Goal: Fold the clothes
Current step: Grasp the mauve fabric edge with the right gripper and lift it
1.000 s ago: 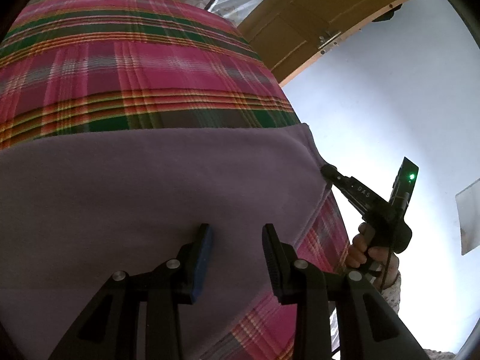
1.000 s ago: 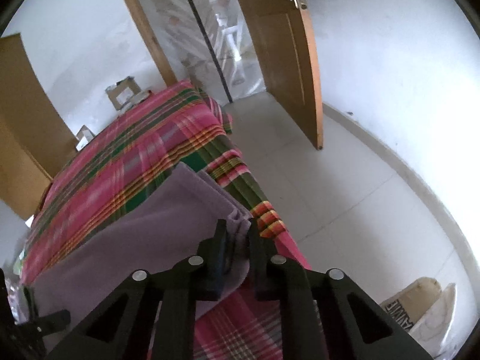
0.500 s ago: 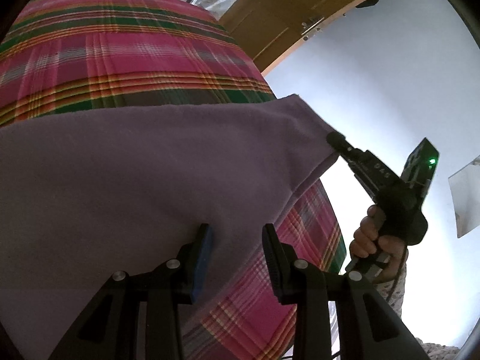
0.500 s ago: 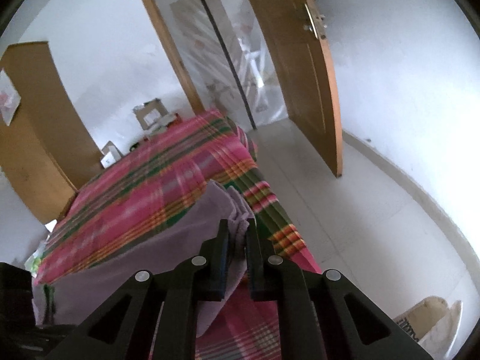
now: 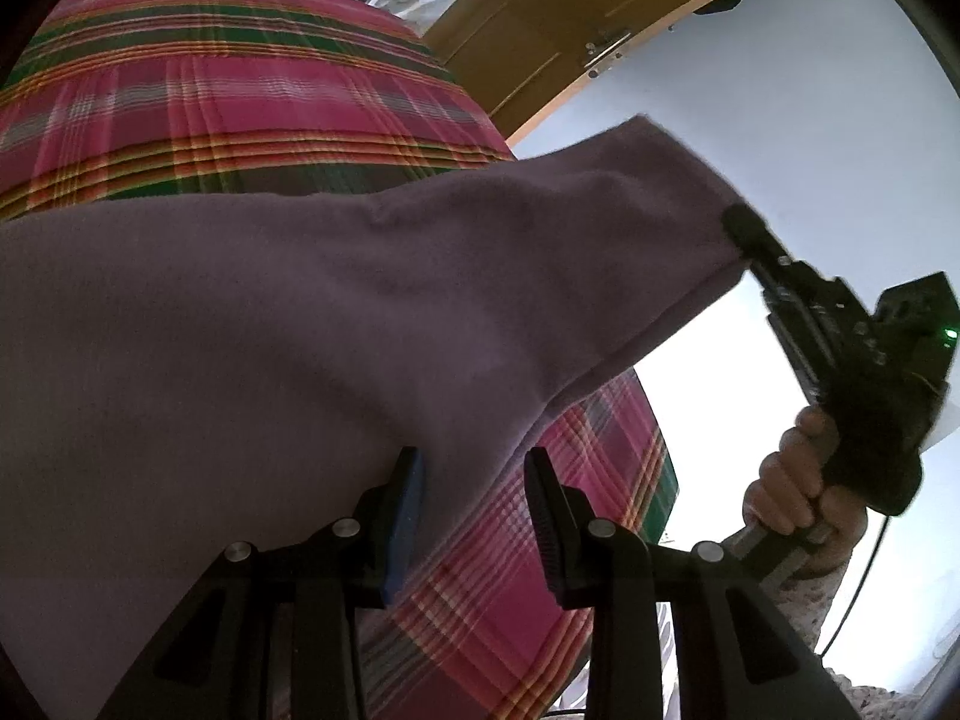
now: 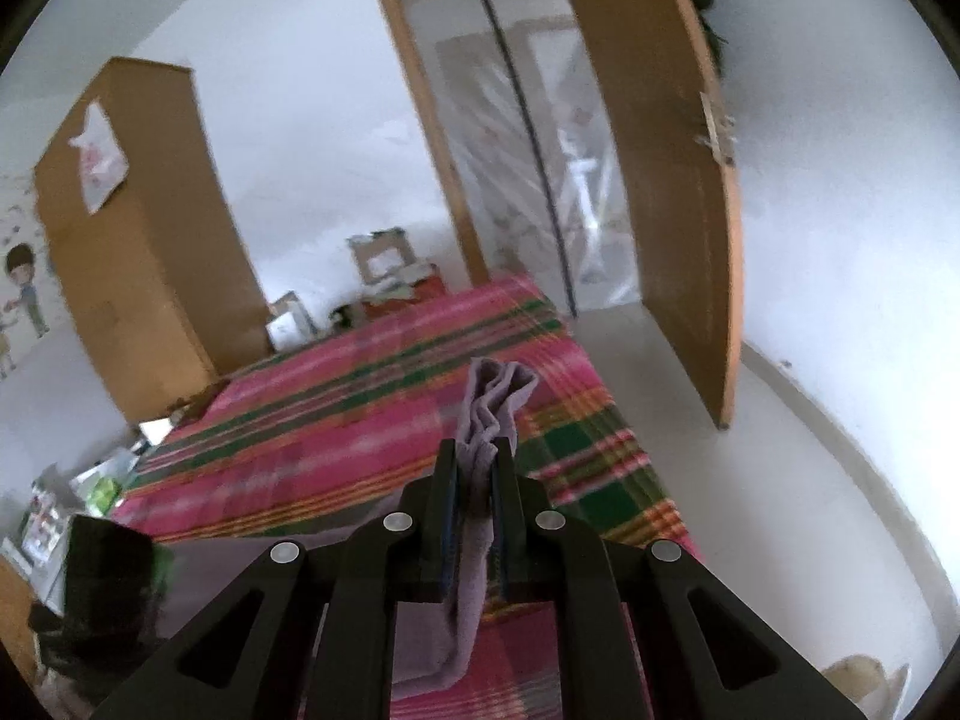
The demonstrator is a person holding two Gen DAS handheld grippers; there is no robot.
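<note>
Purple cloth point(image 5: 252, 324), one piece, lies spread over a plaid bedspread point(image 5: 228, 90), with one corner lifted clear of it. Its left and lower edges are cut off in the left wrist view. Right gripper point(image 6: 475, 468): jaws closed on the bunched corner, several folds standing up past the fingertips and the rest hanging down between the fingers. In the left wrist view this same gripper's tip is partly buried in the fabric, and a hand point(image 5: 792, 492) holds its handle; the sleeve is cut off at the frame edge. Left gripper point(image 5: 471, 468): jaws apart; the cloth's edge lies between them, just beside the left finger, but whether it touches is unclear. In the right wrist view the left gripper shows only as a dark blurred shape at lower left. One open door point(image 6: 660, 180), one wardrobe point(image 6: 132, 228). Boxes point(image 6: 378, 258) beyond the bed's far end are blurred; neither their number nor their contents can be told.
</note>
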